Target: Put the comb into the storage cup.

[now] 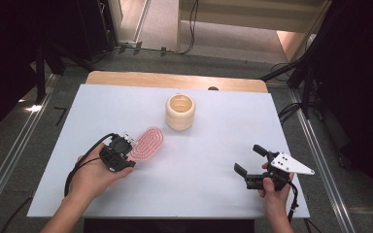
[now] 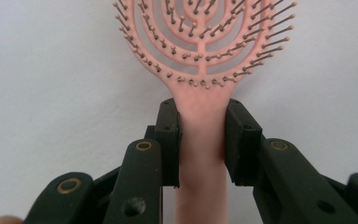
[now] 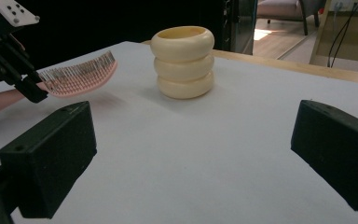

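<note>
Two grippers, one in each of my hands, over a white table point(image 1: 199, 194). My left gripper point(image 1: 117, 154) has its jaws clamped on the handle of a pink brush point(image 2: 200, 135) — in the left gripper view the two black pads point(image 2: 170, 140) press the neck of the handle from both sides, just below the head. The brush head points away from me toward the far right, bristles up, with its concentric ribs showing. In the right gripper view the head hangs a little above the table, casting a soft shadow under it, not resting on the surface.

My right gripper point(image 1: 252, 165) is at the near right of the table, well apart from the brush. Its jaws stand wide apart with nothing between them — only bare table shows in the gap.

A cream holder point(image 1: 180, 112), made of three stacked rings and open at the top, stands upright toward the far middle of the table. The brush head is near it on its near-left side, not touching.
</note>
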A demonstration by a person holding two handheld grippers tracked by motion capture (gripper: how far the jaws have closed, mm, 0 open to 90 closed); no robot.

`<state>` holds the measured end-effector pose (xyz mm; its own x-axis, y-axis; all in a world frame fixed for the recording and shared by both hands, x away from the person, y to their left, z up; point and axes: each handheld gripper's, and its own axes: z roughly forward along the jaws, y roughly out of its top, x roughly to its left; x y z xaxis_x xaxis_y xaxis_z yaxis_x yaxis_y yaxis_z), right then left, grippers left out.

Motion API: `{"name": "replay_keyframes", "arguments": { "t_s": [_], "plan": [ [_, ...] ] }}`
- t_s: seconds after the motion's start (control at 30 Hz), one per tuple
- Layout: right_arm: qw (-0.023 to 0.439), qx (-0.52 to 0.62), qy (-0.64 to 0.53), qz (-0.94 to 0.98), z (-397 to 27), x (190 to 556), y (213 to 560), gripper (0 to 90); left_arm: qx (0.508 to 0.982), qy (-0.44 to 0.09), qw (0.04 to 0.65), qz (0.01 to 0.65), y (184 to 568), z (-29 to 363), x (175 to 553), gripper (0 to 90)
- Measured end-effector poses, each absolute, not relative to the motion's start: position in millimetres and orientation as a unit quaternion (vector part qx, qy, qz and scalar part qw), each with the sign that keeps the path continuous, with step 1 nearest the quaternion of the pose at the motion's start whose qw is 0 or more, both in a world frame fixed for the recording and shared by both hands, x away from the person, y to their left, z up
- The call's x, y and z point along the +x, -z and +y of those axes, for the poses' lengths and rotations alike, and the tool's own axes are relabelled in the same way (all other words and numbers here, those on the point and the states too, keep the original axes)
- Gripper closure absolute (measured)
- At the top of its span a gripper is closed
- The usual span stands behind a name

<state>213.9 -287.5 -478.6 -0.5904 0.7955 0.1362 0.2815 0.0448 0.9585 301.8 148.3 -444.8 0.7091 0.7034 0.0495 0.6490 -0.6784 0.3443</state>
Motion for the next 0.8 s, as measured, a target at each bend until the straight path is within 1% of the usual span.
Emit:
{"name": "replay_keyframes", "arguments": {
  "t_s": [0.3, 0.77, 0.8],
  "plan": [
    [0.202, 0.395, -0.576, 0.687, -264.3, 228.0, 471.4, 0.0, 0.908, -0.092, 0.187, 0.364, 437.0, 141.7, 301.4, 71.4],
    [0.165, 0.392, -0.587, 0.688, -227.8, 247.4, 465.7, 0.0, 0.903, -0.095, 0.216, 0.358, 436.1, 136.2, 300.5, 71.3],
    [0.168, 0.391, -0.587, 0.689, -225.5, 248.9, 465.3, 0.0, 0.901, -0.099, 0.223, 0.358, 436.3, 135.1, 299.6, 71.4]
  ]
}}
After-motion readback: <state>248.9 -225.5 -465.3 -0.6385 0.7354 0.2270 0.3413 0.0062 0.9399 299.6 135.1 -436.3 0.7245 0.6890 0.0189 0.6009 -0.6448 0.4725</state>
